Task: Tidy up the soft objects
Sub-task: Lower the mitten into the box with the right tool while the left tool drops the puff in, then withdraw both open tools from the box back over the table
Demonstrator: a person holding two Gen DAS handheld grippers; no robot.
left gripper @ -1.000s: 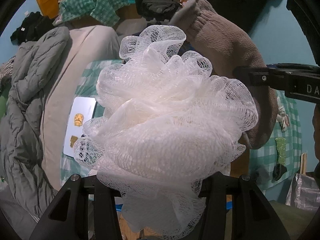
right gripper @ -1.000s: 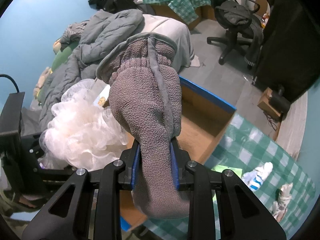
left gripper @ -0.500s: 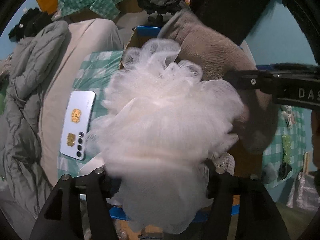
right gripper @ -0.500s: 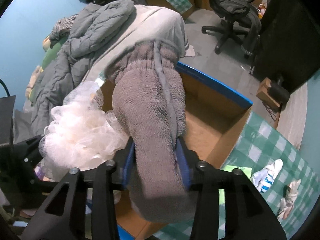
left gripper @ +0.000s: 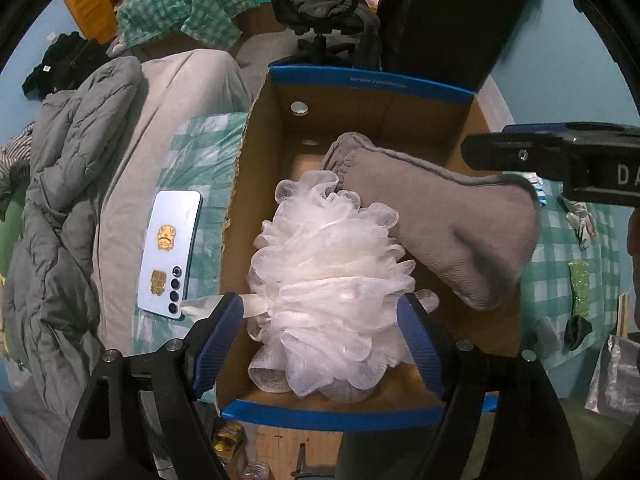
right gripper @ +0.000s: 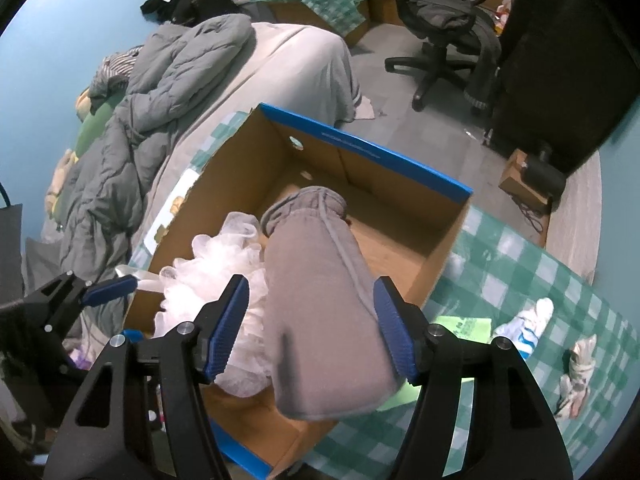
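A white mesh bath pouf (left gripper: 328, 280) lies inside the blue-rimmed cardboard box (left gripper: 372, 84), against its near left wall. My left gripper (left gripper: 318, 304) hovers over it with jaws opening, and the blue pads stand clear of the mesh on both sides. A grey fleece sock (right gripper: 320, 300) slants into the box (right gripper: 384, 152), cuff down beside the pouf (right gripper: 212, 276) and toe end blurred. My right gripper (right gripper: 312, 284) straddles it with jaws opening, its pads off the fabric. In the left wrist view the sock (left gripper: 440, 232) rests against the pouf, under the right gripper's finger (left gripper: 560, 156).
A pale phone (left gripper: 170, 256) lies on the green checked cloth (left gripper: 204, 152) left of the box. A grey duvet (left gripper: 60, 200) is heaped on the bed further left. Loose socks (right gripper: 524, 320) and a green paper (right gripper: 472, 326) lie right of the box. An office chair (right gripper: 444, 28) stands beyond.
Both grippers' jaws have spread apart. The pouf has dropped out of the left gripper into the box, and the grey sock has slipped down from the right gripper after it.
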